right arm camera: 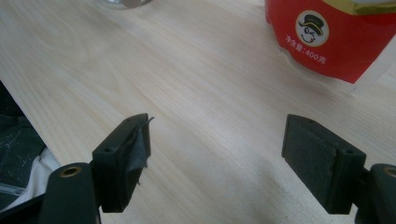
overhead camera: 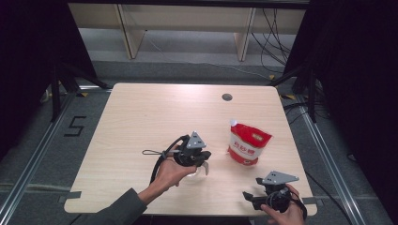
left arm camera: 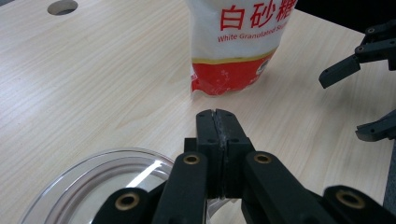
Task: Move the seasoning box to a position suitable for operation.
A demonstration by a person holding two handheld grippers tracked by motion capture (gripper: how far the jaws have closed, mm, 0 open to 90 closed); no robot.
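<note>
A white and red bag of granulated sugar (overhead camera: 248, 144) stands right of the table's middle. My left gripper (overhead camera: 205, 168) is just left of it, jaws shut with pad against pad and nothing clearly between them (left arm camera: 217, 116). The bag (left arm camera: 238, 46) stands a short way ahead of the shut jaws. A clear bowl (left arm camera: 93, 186) lies directly under this gripper, its rim running below the fingers. My right gripper (overhead camera: 248, 197) waits by the front right edge, open and empty (right arm camera: 217, 135), and the bag's red base (right arm camera: 327, 37) is ahead of it. Its open jaws also appear beyond the left gripper (left arm camera: 355, 93).
The light wooden table (overhead camera: 141, 117) has a round cable hole (overhead camera: 227, 97) near its far edge. Its front edge runs close below the right gripper, with dark floor beyond. Black curtains flank both sides.
</note>
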